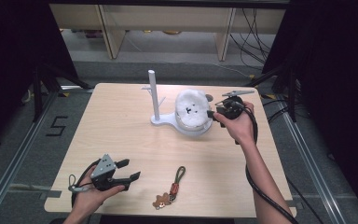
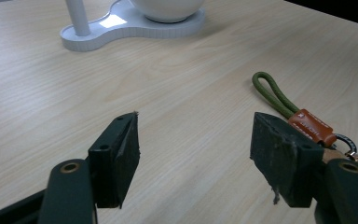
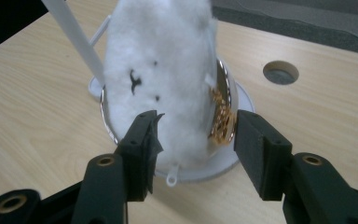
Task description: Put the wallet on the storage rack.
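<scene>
While the right gripper (image 1: 213,114) hovers beside the fluffy white plush (image 1: 190,108) in the white bowl-shaped stand (image 1: 168,121) on the pale wooden table (image 1: 121,130), the high view shows the left gripper (image 1: 131,170) waiting, jaws apart.

From the left gripper view, an olive cord keychain with an orange tab (image 2: 289,106) lies untouched just beside its empty jaws.

From the right gripper view, the jaws flank the plush without pinching it; lifting it looks still ahead.

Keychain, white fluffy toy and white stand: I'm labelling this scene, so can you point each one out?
keychain (image 1: 174,186), high view, on the orange tag between green loop and charm.
white fluffy toy (image 3: 161,60), right gripper view, on its furry front.
white stand (image 1: 154,91), high view, on its upright post.
</scene>
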Motion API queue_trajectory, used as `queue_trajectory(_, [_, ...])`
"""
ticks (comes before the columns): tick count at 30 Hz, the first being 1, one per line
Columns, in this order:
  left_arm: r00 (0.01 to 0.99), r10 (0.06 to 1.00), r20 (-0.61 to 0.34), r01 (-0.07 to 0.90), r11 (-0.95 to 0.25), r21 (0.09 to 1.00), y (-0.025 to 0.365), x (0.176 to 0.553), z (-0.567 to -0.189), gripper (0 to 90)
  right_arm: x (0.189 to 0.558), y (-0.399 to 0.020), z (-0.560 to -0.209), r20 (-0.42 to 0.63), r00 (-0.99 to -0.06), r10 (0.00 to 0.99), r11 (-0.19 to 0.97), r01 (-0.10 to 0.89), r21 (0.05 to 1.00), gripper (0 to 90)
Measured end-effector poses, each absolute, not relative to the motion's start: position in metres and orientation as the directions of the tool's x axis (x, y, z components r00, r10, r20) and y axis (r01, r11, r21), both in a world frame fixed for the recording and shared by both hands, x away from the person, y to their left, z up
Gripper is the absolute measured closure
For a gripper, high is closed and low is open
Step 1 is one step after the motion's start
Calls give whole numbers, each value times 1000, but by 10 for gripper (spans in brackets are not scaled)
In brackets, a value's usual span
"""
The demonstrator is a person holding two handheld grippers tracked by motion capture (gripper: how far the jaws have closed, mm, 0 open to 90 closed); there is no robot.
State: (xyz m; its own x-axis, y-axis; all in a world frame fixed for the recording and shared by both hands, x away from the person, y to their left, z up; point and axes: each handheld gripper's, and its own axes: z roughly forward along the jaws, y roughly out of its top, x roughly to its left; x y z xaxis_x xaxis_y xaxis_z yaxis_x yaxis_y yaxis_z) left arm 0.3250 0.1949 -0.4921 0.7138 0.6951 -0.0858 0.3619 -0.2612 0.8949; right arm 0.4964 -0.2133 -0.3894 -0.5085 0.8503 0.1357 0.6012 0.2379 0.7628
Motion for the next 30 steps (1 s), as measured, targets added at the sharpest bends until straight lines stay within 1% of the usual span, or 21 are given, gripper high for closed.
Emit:
queue_trajectory(1, [719,690,-90,362,-261,895,193,325,-492,322,490,-211,-389,178,-466,867,194,643,741,510])
queue_trajectory(2, [726,682,-89,361,-268,893,191,326,-491,322,489,-216,-392,139,-506,851,235,605,761,513])
queue_trajectory(3, [724,685,-86,365,-274,890,189,325,-490,322,482,-215,-393,163,-475,865,207,633,746,516])
queue_trajectory(6, [735,671,-95,364,-273,891,183,326,-490,323,472,-220,-398,179,-463,868,195,649,735,519])
queue_trajectory(7, [741,665,-95,366,-280,888,181,327,-489,323,470,-223,-401,160,-476,865,211,634,744,520])
queue_trajectory(9, [750,655,-96,366,-290,884,176,328,-488,324,464,-226,-407,156,-479,864,212,627,749,520])
queue_trajectory(11, [759,643,-102,370,-297,880,171,329,-487,327,456,-227,-414,171,-458,872,190,640,744,520])
queue_trajectory(12, [758,643,-108,378,-299,876,168,329,-486,328,453,-229,-417,159,-455,876,199,642,740,518])
queue_trajectory(17, [771,622,-139,395,-295,870,157,330,-485,344,432,-234,-439,189,-437,880,163,651,741,509])
queue_trajectory(18, [774,617,-143,397,-297,868,156,330,-484,349,427,-232,-442,214,-408,888,133,672,728,508])
queue_trajectory(19, [771,618,-156,408,-291,866,154,330,-484,352,424,-233,-445,219,-403,888,127,675,727,508])
queue_trajectory(20, [767,621,-159,416,-294,860,153,330,-483,356,421,-237,-451,188,-415,890,148,653,743,508])
queue_trajectory(22, [774,612,-163,417,-297,859,149,331,-483,361,415,-239,-456,212,-409,887,126,657,743,506])
queue_trajectory(23, [768,616,-176,433,-297,851,148,331,-482,364,411,-240,-460,214,-394,894,115,662,740,506])
queue_trajectory(24, [771,611,-179,433,-297,851,146,332,-481,365,410,-241,-462,226,-401,888,108,658,745,505])
queue_trajectory(28, [778,599,-191,447,-314,838,140,333,-480,375,402,-245,-471,235,-374,897,78,658,749,505])
queue_trajectory(30, [779,598,-188,441,-310,842,136,334,-480,381,400,-247,-473,228,-378,897,88,660,746,503])
